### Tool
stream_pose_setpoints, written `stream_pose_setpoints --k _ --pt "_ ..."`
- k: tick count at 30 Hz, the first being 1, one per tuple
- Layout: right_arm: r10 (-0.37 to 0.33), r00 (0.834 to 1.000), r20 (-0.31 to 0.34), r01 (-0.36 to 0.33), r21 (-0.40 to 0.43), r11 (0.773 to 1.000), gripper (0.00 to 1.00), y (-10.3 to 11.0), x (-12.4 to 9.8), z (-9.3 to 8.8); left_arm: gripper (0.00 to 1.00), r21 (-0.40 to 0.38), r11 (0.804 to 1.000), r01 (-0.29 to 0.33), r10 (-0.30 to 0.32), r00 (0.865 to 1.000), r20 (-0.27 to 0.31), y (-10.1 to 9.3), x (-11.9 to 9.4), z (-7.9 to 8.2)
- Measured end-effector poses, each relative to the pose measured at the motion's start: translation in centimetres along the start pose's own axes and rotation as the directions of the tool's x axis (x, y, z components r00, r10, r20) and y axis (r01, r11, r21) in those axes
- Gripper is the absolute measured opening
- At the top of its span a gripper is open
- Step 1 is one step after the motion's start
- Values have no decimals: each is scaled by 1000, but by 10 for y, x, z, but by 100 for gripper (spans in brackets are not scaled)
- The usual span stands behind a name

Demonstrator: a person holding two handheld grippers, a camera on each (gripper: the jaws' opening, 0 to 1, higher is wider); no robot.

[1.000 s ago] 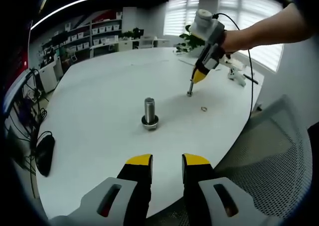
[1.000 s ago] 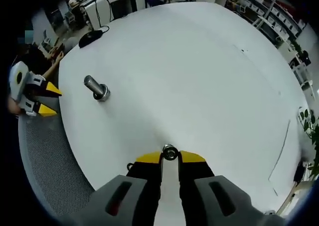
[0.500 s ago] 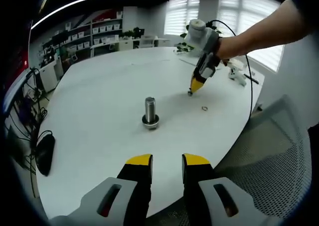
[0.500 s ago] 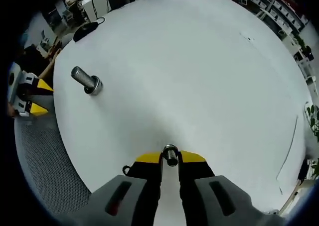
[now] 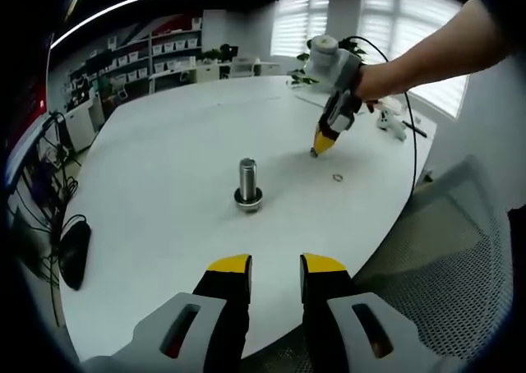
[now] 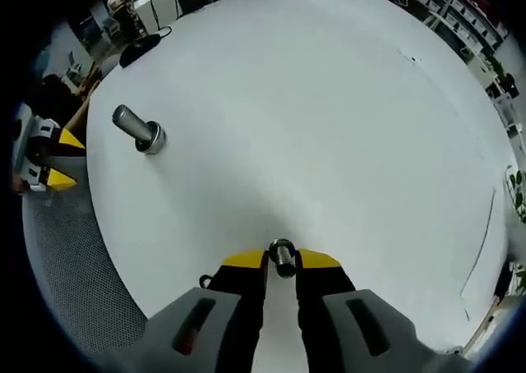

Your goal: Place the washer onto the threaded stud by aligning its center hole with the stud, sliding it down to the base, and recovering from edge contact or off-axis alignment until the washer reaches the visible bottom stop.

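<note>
**Small part clamped, far from the stud**

Clenched in the right claw (image 6: pixel 281 260): a small metal piece (image 6: pixel 282 251), tip down, just above the surface (image 6: pixel 329 102). Too small to call a washer with any certainty. Released and carrying nothing: the left claw (image 5: pixel 275 262), poised over the near edge of the surface.

Standing upright toward the middle of the surface: the threaded stud (image 5: pixel 248 182), collar at its base, shaft bare, well apart from both claws. Lying flat near the edge by the mesh chair (image 5: pixel 444 250): a thin ring (image 5: pixel 337 177), probably a washer, just beside the right claw's tip.

Not yet started, by this reading: any alignment over the stud.

Risks from here:
- Wrong part carried over, given the ring left on the surface.
- Slip from a narrow pinch on so small a piece during the long crossing.
- Tilted arrival, hole off-axis, edge caught on the top threads.
- Stud knocked over by a sideways nudge, with nothing steadying it.
</note>
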State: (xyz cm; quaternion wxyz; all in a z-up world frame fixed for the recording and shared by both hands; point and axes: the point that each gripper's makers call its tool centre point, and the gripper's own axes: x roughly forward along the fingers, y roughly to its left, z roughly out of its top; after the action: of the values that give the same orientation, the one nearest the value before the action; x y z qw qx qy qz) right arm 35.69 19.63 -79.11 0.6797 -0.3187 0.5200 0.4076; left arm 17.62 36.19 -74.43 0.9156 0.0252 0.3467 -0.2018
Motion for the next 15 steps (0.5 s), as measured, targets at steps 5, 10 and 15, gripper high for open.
stream_pose_setpoints --k 5,10,15 --pt "-6 1000 9 6 3 1000 18 1 -3 -1 21 1 1000 2 -2 1000 0 -1 1 0" --pt "-12 1000 15 12 9 1000 20 2 -7 -6 21 2 1000 5 -5 1000 0 -1 0 0" --pt "-11 1000 17 11 27 1000 21 5 -11 -12 21 2 1000 6 -6 1000 3 -1 0 1"
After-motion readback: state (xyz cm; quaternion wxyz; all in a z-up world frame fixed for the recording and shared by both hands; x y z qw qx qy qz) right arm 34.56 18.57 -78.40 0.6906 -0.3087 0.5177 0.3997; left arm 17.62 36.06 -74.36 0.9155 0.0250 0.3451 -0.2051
